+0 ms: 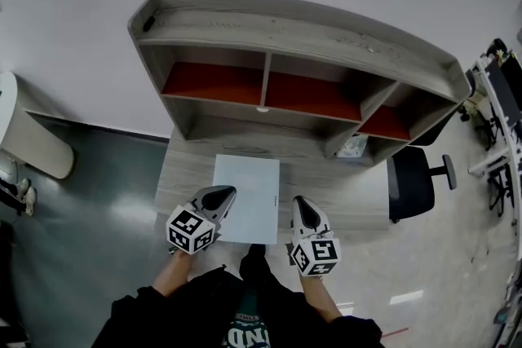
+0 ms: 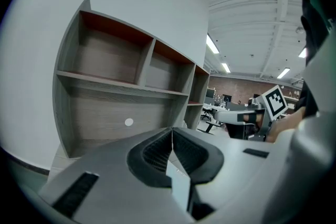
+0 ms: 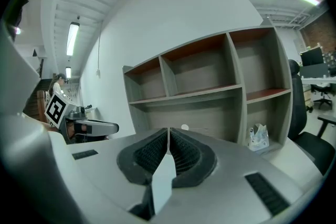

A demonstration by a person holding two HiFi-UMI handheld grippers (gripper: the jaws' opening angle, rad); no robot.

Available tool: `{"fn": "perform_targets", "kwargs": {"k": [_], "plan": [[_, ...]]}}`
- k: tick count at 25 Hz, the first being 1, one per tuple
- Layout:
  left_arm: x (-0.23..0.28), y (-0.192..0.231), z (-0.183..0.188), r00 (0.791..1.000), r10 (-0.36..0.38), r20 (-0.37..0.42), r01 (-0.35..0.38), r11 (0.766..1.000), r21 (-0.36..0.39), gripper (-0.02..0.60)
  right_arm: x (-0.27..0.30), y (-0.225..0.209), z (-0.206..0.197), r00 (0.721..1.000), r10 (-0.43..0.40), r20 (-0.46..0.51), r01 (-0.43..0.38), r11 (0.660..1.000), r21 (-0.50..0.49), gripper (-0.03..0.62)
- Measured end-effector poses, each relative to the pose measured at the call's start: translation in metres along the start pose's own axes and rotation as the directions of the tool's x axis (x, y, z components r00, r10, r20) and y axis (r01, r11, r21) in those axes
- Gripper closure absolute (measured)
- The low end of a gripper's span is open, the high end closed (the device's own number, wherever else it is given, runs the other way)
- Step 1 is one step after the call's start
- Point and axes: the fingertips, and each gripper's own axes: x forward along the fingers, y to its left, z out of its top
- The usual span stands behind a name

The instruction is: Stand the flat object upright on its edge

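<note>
A flat pale rectangular board (image 1: 247, 198) lies face down on the wooden desk (image 1: 347, 193), near its front edge. My left gripper (image 1: 227, 192) is at the board's left edge, its tip over that edge, and its jaws are shut with nothing in them. My right gripper (image 1: 299, 202) sits just right of the board, also shut and empty. In the left gripper view the jaws (image 2: 172, 137) meet in a closed line, facing the shelf unit (image 2: 126, 81). The right gripper view shows the same closed line (image 3: 168, 136). The board does not show in either gripper view.
A grey shelf unit (image 1: 285, 37) with red-backed compartments stands at the desk's back. A small plastic packet (image 1: 353, 147) sits in its lower right nook (image 3: 258, 138). A black office chair (image 1: 412, 179) stands to the right, and a white rounded object (image 1: 33, 134) on the left.
</note>
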Motion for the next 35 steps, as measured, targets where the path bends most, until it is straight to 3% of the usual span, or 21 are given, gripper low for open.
{"fn": "perform_targets", "kwargs": {"k": [9, 18, 19, 22, 31, 35], "plan": [[0.017, 0.031, -0.007, 0.999, 0.019, -0.031, -0.021, 0.998, -0.053, 0.568, 0.042, -0.005, -0.015, 0.993, 0.067, -0.096, -0.066, 0.998, 0.011, 0.557], [0.031, 0.057, -0.016, 0.997, -0.052, -0.060, 0.046, 0.994, -0.104, 0.558, 0.075, -0.004, -0.040, 0.980, 0.066, -0.188, -0.053, 0.996, 0.073, 0.553], [0.032, 0.061, -0.019, 0.996, -0.054, -0.064, 0.047, 0.992, -0.119, 0.552, 0.079, -0.002, -0.046, 0.973, 0.085, -0.213, -0.066, 0.993, 0.094, 0.517], [0.035, 0.071, -0.032, 0.995, -0.057, -0.083, 0.042, 0.985, -0.166, 0.501, 0.085, 0.000, -0.067, 0.948, 0.134, -0.289, -0.095, 0.985, 0.147, 0.436], [0.044, 0.094, -0.069, 0.984, -0.033, -0.173, -0.017, 0.960, -0.278, 0.299, 0.103, -0.022, -0.110, 0.912, 0.147, -0.384, -0.066, 0.974, 0.218, 0.353], [0.045, 0.109, -0.097, 0.968, 0.005, -0.251, -0.085, 0.947, -0.309, 0.238, 0.110, -0.028, -0.148, 0.854, 0.209, -0.477, -0.057, 0.948, 0.313, 0.347]]}}
